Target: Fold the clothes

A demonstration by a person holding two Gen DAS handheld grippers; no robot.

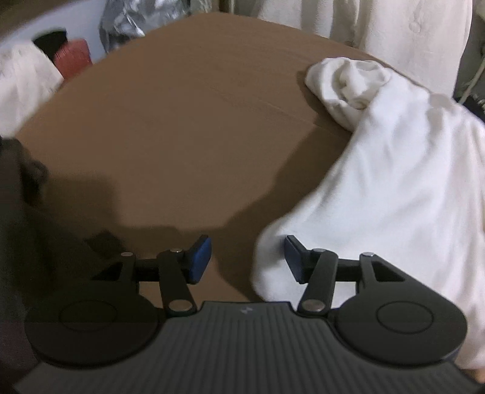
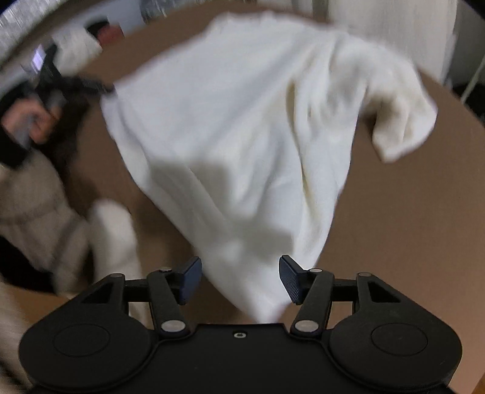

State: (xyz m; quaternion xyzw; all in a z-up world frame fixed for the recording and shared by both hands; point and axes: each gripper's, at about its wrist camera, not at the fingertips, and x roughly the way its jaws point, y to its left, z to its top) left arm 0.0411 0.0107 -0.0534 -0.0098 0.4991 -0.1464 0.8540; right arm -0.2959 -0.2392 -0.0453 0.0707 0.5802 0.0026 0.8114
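Note:
A white garment (image 1: 394, 181) lies rumpled on the brown table (image 1: 182, 121), with a bunched sleeve at its far end. My left gripper (image 1: 247, 260) is open just above the table. The garment's near edge lies against its right finger (image 1: 292, 257), and its left finger is over bare table. In the right wrist view the white garment (image 2: 242, 136) spreads away from me, blurred. A tapering corner of it hangs between the fingers of my right gripper (image 2: 239, 278), which is open, its pads not pressing the cloth. At far left a hand (image 2: 33, 121) holds the other gripper at the garment's corner.
A red object (image 1: 74, 57) and a crinkled silver bag (image 1: 127, 21) sit past the table's far left edge. Cream fabric (image 1: 379, 24) hangs behind the table. A person's cream knitted sleeve (image 2: 36, 212) is at the left. The brown table (image 2: 409, 227) shows bare to the right.

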